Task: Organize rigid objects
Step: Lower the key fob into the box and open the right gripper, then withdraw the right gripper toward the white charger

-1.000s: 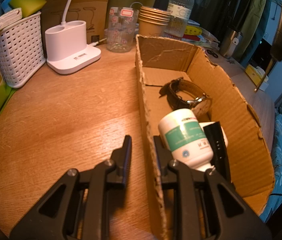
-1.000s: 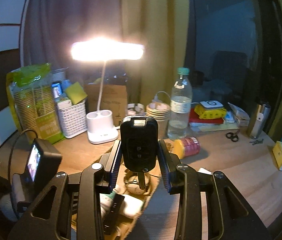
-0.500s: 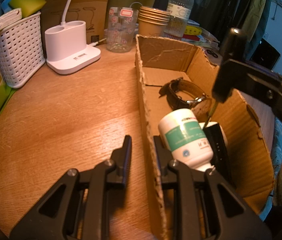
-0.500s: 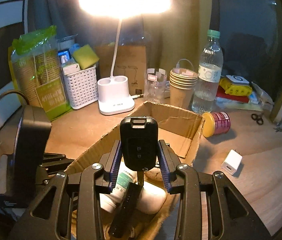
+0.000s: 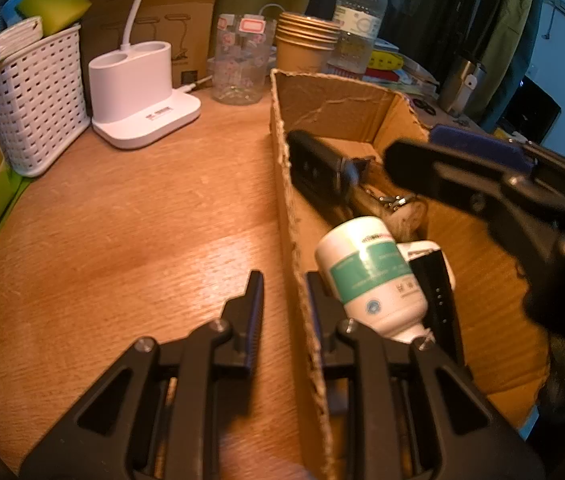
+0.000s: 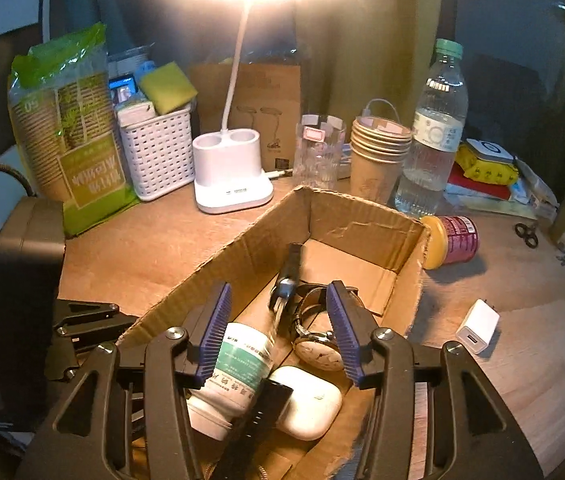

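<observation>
Left of frame, right wrist view: green cup pack (image 6: 67, 136) shows "50", printed mirrored or upside-down; its white characters are not legible. White bottle (image 5: 370, 276) in the cardboard box (image 5: 336, 96) carries a green label; print too small to read. Nothing else is readable.

Inside the cardboard box (image 6: 362, 220) at my twelve o'clock, the car key (image 6: 288, 276) leans on the wall at eleven, behind the bottle (image 6: 238, 368); the watch (image 6: 316, 344) lies at one, the earbud case (image 6: 310, 402) nearest me.
</observation>
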Demonstrator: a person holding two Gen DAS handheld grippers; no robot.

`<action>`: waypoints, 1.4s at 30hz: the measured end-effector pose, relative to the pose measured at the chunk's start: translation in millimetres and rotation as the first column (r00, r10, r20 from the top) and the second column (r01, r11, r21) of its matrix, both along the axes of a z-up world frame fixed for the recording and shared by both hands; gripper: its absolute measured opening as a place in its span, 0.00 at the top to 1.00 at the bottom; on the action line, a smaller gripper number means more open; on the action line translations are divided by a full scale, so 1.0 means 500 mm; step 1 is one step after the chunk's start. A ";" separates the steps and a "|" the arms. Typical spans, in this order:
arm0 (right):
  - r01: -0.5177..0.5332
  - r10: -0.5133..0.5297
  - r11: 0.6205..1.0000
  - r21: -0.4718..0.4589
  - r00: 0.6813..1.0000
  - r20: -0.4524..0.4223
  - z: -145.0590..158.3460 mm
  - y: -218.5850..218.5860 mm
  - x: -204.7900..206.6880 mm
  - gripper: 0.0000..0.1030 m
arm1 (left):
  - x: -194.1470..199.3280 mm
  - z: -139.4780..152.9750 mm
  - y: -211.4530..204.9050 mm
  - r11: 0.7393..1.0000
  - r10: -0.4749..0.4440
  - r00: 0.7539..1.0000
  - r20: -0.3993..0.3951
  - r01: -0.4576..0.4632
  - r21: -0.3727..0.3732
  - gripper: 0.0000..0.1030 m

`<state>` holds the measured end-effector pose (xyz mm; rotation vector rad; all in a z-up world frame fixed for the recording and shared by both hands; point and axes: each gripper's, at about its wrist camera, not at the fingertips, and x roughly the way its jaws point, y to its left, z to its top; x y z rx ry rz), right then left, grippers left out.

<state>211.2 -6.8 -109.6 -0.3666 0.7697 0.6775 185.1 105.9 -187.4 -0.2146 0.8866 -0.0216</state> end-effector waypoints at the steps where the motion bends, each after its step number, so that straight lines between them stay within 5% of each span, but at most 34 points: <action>1: 0.007 -0.007 1.000 0.009 1.000 0.001 0.003 -0.006 0.001 0.50 | 0.001 0.000 0.000 1.000 0.000 1.000 0.000 0.000 0.000 0.79; 22: 0.196 -0.206 0.973 0.123 0.976 0.069 0.066 -0.157 0.032 0.49 | 0.000 0.000 0.000 1.000 0.000 1.000 0.000 0.000 0.000 0.79; 33: 0.342 -0.349 0.936 0.089 0.934 0.080 0.032 -0.230 0.078 0.48 | 0.001 0.000 0.000 1.000 0.000 1.000 0.000 0.000 0.000 0.79; 36: 0.363 -0.368 0.929 0.079 0.927 0.072 0.017 -0.238 0.090 0.36 | 0.001 0.000 0.000 1.000 0.000 1.000 0.000 0.000 0.000 0.79; 42: 0.382 -0.385 0.922 0.062 0.921 0.061 -0.008 -0.243 0.112 0.36 | 0.001 0.000 0.000 1.000 0.000 1.000 0.000 0.000 0.000 0.79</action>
